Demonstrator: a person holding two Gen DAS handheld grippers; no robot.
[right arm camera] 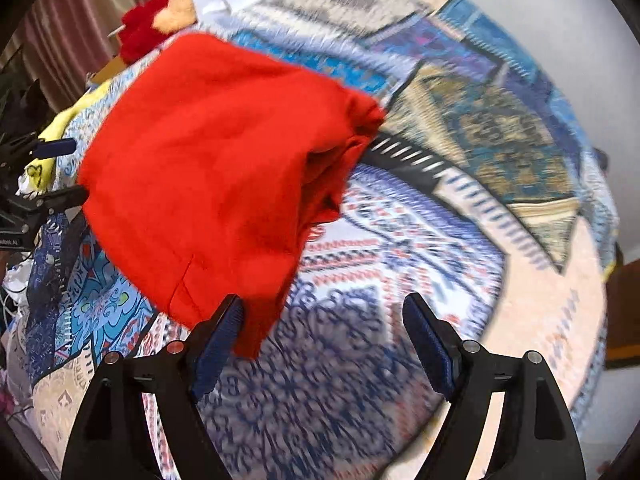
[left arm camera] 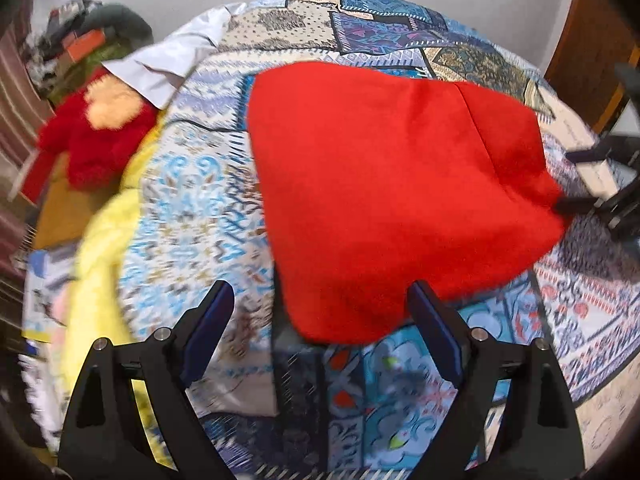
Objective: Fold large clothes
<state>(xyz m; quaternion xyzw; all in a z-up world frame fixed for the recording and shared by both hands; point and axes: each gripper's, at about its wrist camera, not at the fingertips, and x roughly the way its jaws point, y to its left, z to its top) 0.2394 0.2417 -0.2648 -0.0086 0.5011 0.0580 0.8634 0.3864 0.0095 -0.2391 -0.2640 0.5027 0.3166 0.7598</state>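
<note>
A folded red garment (left arm camera: 392, 192) lies on the patterned bedspread (left arm camera: 192, 208). My left gripper (left arm camera: 320, 304) is open and empty, its fingers just short of the garment's near corner. My right gripper (right arm camera: 320, 316) is open and empty; in the right wrist view the red garment (right arm camera: 216, 168) lies ahead to the left, its near corner beside the left finger (right arm camera: 218, 340). The right gripper also shows at the far right of the left wrist view (left arm camera: 592, 184), open, by the garment's right corner. The left gripper shows at the left edge of the right wrist view (right arm camera: 56, 172).
A white cloth (left arm camera: 168, 60) lies at the bed's far left. A fluffy red and peach item (left arm camera: 96, 132) and a yellow cloth (left arm camera: 100, 248) lie along the left edge. A wooden door (left arm camera: 588, 52) stands at the right. The bedspread (right arm camera: 400, 240) fills the right wrist view.
</note>
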